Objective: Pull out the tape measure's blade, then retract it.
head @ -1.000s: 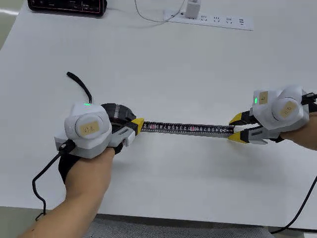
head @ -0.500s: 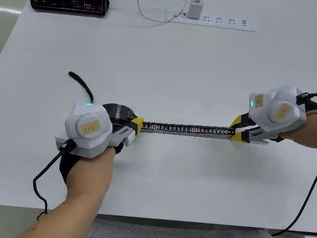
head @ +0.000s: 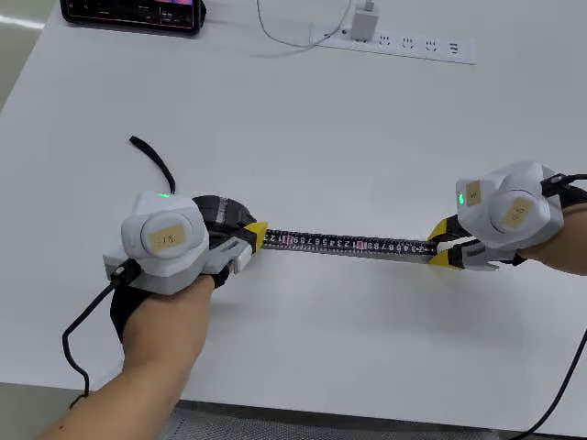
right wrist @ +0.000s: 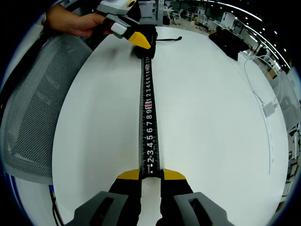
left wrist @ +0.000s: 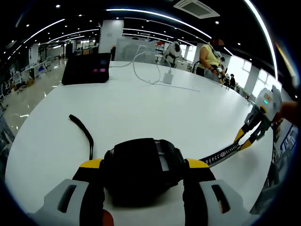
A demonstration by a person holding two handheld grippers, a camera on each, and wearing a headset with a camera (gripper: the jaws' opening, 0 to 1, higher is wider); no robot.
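**Blade drawn out between 2 grippers on a white table**

We see a broad white table [head: 321, 119], matte and bare across its middle. At its far edge lies a white power strip [head: 404, 44] with 1 white charger [head: 365, 20] plugged into it, and a thin white cable [head: 275, 32] loops away from the charger. A flat dark device [head: 133, 12] sits at the far left corner. In the left gripper view the room behind is a large open hall with long ceiling light strips [left wrist: 141, 12] and people [left wrist: 209, 59] standing beyond the table. In the right gripper view a grey mesh chair [right wrist: 33, 108] stands at the table's near edge.

The tape measure lies across the near half of the table. Its case [left wrist: 141, 167] is black and rounded, and a black wrist strap [head: 151, 160] trails from it over the table top toward the far left. The blade [head: 348, 245] is dark with pale numerals and a few red marks. It runs straight and low over the table from the case to the right.

The left gripper [head: 246, 246] has its 2 yellow-tipped jaws pressed against either side of the case, clamping it. The right gripper [right wrist: 150, 175] is well apart from it, with its jaws pinched together on the blade's free end, near the numerals 1 and 2.
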